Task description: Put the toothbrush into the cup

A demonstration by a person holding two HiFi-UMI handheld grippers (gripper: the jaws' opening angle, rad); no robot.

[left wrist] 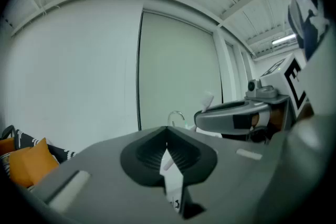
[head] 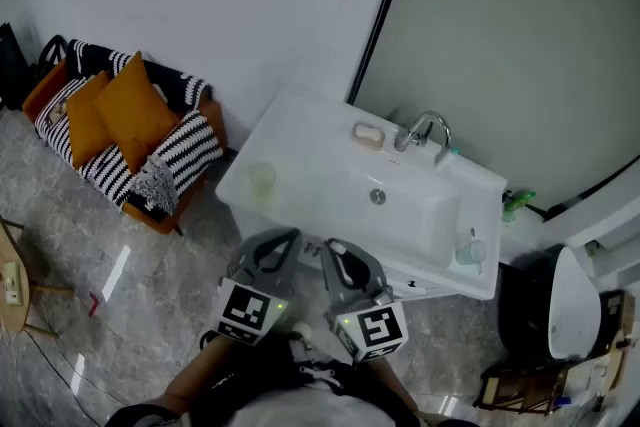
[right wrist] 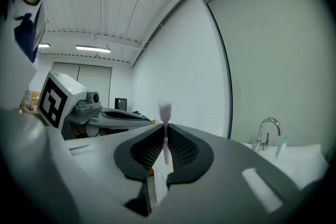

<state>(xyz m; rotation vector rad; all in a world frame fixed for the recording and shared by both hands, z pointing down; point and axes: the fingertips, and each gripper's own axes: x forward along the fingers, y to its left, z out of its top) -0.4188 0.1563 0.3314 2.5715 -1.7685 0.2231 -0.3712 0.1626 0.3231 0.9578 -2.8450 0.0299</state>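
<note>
A pink toothbrush [right wrist: 166, 131] stands upright between the jaws of my right gripper [right wrist: 164, 126], which is shut on its handle; the bristle head pokes above the tips. My left gripper [left wrist: 167, 128] is beside it, its jaws meeting at the tips. In the head view both grippers, left [head: 272, 253] and right [head: 342, 260], hover just off the near edge of the white sink counter [head: 300, 150]. A translucent yellowish cup [head: 262, 180] stands at the counter's left end. A pale cup [head: 470, 251] sits on the right corner.
A faucet [head: 425, 130] and a soap bar [head: 368, 135] sit at the back of the basin. A green bottle [head: 517, 203] lies right of the counter. A striped sofa with orange cushions [head: 120, 130] is at the left, a dark bin [head: 555, 310] at the right.
</note>
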